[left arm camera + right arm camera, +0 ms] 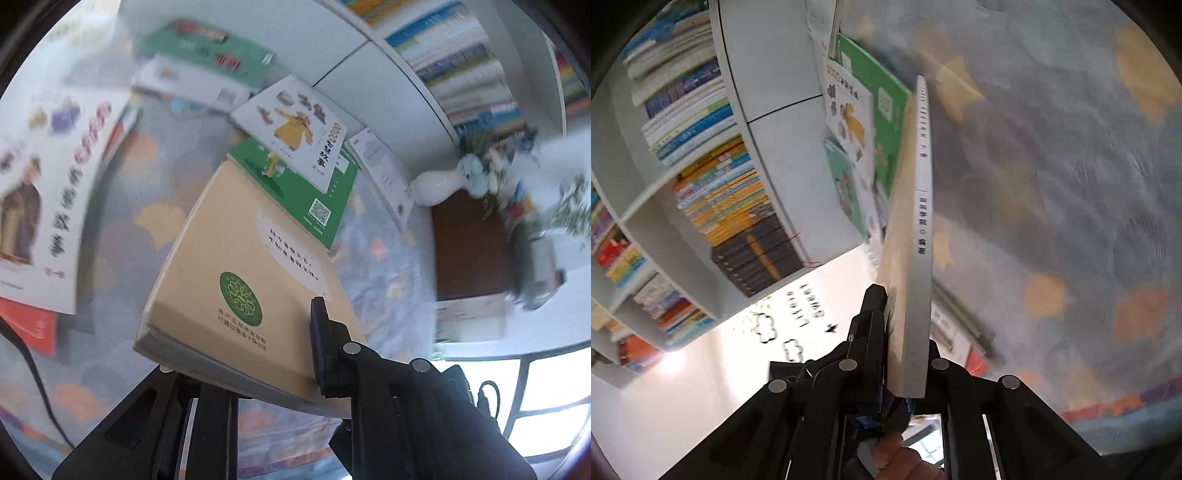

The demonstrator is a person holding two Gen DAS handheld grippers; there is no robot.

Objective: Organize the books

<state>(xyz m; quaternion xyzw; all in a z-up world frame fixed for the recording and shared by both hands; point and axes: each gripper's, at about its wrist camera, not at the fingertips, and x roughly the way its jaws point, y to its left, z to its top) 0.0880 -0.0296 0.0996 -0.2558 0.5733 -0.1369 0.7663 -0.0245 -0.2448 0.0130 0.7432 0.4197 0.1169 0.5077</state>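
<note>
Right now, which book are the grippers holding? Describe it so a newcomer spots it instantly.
Start at the white bookcase, then drop to the patterned rug strewn with books. The held one is the tan book, lifted off the rug and clamped between gripper pads. Unlike its green and white neighbours, its plain cover has a round green seal.

Left wrist view: held book (236, 266) sits centre, between the left gripper (258, 373) jaws at 6 o'clock. Two overlapping books (306, 162) lie just beyond it at 12 — top one partly covers the lower. More books (199, 66) at 11, another big one (48, 195) at 9, all on the carpet (376, 266). Shelf unit (461, 62) at 1–2 o'clock, vase (439, 184) at 3. Right wrist view: shelves (701, 166) at 9, carpet at 3.
</note>
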